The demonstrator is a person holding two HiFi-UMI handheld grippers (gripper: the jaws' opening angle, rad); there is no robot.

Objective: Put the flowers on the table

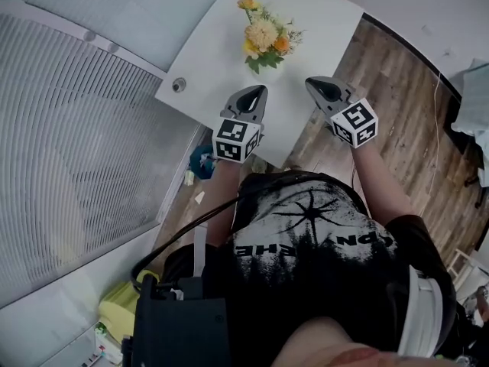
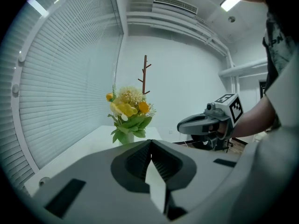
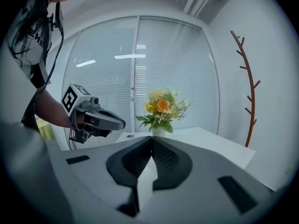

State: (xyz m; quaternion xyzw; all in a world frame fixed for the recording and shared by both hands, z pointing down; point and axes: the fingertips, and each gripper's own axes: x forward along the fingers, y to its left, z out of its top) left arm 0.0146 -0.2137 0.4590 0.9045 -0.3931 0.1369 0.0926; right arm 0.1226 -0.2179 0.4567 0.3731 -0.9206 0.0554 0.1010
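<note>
A bunch of yellow and orange flowers [image 1: 264, 43] with green leaves stands upright in a small white vase on the white table [image 1: 221, 60]. The same flowers [image 2: 128, 113] show ahead in the left gripper view, and the flowers [image 3: 161, 110] ahead in the right gripper view. My left gripper [image 1: 259, 91] is shut with nothing in it, held short of the table's near edge. My right gripper [image 1: 309, 84] is shut and empty too, to the right of the left one. Both point toward the flowers and stand apart from them.
A round grommet [image 1: 179, 85] sits in the table's left corner. White blinds [image 1: 69, 144] cover the window at left. A thin brown branch-shaped stand [image 3: 247, 83] rises by the wall. Wood floor [image 1: 397, 128] lies to the right of the table; small items lie under it.
</note>
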